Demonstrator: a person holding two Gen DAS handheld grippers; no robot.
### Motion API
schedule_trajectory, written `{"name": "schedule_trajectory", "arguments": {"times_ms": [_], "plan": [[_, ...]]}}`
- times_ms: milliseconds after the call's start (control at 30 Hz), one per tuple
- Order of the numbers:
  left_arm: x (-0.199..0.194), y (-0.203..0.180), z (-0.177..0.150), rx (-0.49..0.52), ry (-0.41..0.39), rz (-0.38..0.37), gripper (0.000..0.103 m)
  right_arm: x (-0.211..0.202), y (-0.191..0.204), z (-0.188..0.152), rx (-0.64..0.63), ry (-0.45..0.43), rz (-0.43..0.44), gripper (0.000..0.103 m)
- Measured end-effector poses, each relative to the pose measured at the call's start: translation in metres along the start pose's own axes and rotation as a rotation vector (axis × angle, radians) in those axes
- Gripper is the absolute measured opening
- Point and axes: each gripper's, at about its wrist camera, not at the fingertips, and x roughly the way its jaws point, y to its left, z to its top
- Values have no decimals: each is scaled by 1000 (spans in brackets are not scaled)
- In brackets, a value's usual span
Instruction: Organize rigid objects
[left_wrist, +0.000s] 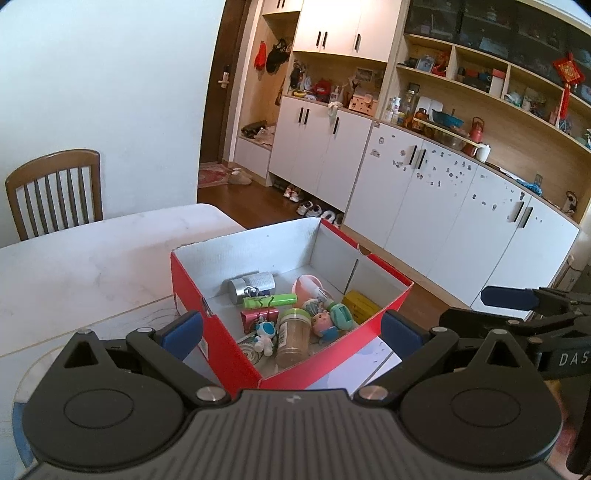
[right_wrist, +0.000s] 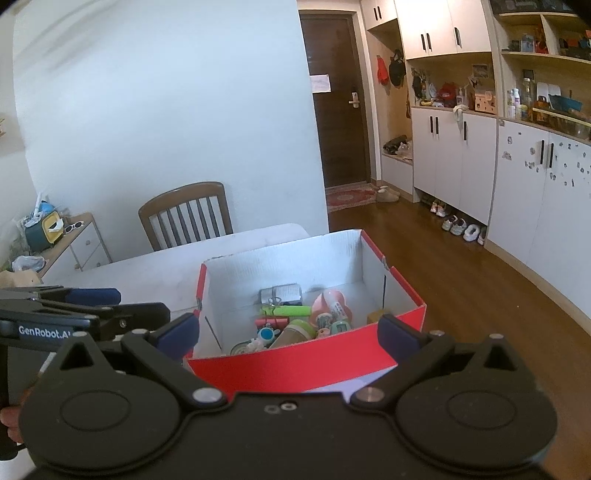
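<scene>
From the left wrist, the left gripper (left_wrist: 291, 328) stood with its jaws spread wide and nothing between the blue pads (left_wrist: 183, 334), which hung to either side of the red box's (left_wrist: 221, 350) near corner without pressing it. The box sat on the white table (left_wrist: 92, 266), holding a jumble: a silver can (left_wrist: 251, 285), a green tube (left_wrist: 269, 301), a lidded jar (left_wrist: 293, 338), a pink cup (left_wrist: 308, 286) and small toys too cluttered to name. The right gripper's fingers entered at the right edge, cut off.

From the right wrist, the right gripper (right_wrist: 288, 334) was likewise released wide, empty, above the box's near wall (right_wrist: 295, 362), which hid the lower contents.
</scene>
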Motion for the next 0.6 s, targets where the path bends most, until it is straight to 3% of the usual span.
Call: {"name": "schedule_trajectory", "arguments": {"times_ms": [600], "plan": [[-3, 7, -1, -3, -5, 56, 103, -1, 1, -8, 27, 15, -9, 103]]}}
